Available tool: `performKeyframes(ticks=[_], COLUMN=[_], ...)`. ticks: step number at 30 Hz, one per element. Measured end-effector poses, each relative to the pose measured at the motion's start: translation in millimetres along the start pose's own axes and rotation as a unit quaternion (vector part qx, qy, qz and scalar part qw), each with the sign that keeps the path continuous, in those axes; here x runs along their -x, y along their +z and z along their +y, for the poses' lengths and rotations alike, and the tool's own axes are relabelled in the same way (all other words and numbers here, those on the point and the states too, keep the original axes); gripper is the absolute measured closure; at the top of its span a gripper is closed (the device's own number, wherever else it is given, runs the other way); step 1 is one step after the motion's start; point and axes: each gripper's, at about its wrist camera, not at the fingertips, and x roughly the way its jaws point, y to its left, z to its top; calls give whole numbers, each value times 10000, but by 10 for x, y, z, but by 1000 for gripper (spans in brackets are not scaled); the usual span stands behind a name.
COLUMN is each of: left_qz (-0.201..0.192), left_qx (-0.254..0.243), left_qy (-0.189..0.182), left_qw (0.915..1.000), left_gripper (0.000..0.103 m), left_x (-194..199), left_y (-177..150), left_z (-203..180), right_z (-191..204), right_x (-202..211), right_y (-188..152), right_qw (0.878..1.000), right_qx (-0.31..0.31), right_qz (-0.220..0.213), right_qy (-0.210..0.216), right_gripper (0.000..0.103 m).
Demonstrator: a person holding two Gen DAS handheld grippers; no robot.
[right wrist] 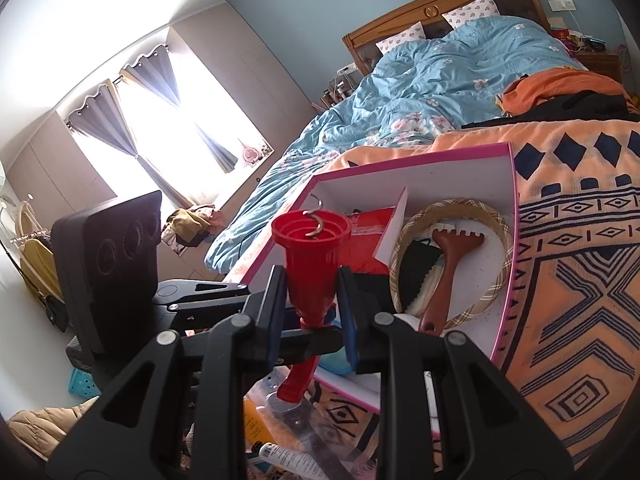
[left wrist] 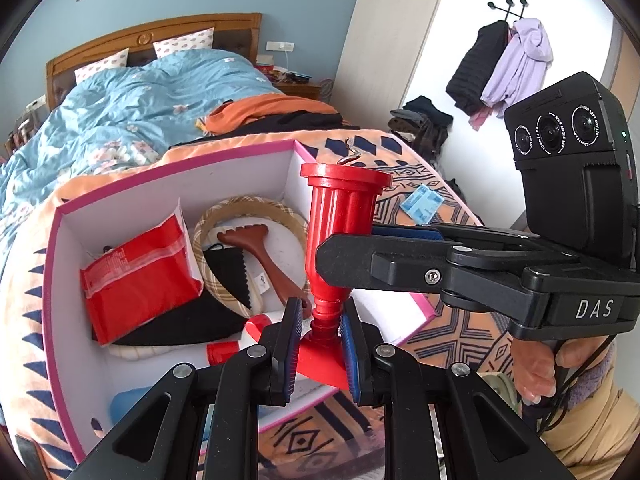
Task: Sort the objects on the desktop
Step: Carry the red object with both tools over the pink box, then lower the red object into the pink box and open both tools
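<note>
A red goblet-shaped stand (left wrist: 340,240) with a small metal hook (left wrist: 351,152) rising from its top is held upright above the near edge of the pink-rimmed box (left wrist: 176,166), gripped at two heights at once: the left gripper (left wrist: 322,330) pinches its narrow stem just above the flared base, and the right gripper (right wrist: 312,292) closes on the fluted cup higher up. The main risk appears to be this double hold; if the two hands move out of step, the stand could twist, slip through the pads or strain at its thin stem, and if one lets go early, the top-heavy piece may tip and land outside the box. The hook could also catch on the box wall or on the cloth during lowering. Inside the box, a red packet (left wrist: 136,280) leans in the left part behind a white divider, while the right part holds a plaid-edged ring (left wrist: 248,204) with a brown wooden comb-like tool (left wrist: 260,252) and a black zigzag-edged cloth piece (left wrist: 230,272) lying within it. Little floor is left free, so the stand may settle tilted on these things. A blue packet (left wrist: 422,200) lies outside the box on the patterned cloth (left wrist: 460,328), near its far right edge.
</note>
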Motion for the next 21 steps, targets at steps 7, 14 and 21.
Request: performKeyframes(ticks=[7, 14, 21], left_qz=[62, 127, 187], left_qx=[39, 98, 174], left_qy=[35, 81, 116], left_qw=[10000, 9998, 9996], left_gripper=[84, 84, 84], left_x=[-58, -123, -201], left_y=[25, 53, 91], left_z=[27, 72, 129], right_z=[-72, -106, -154], right_x=[-50, -105, -178], right_y=[31, 61, 112], right_qw=[10000, 9999, 9996], right_qx=[-57, -74, -105], right_qz=[56, 117, 210], right_qy=[-19, -77, -135], right_gripper=[75, 75, 75])
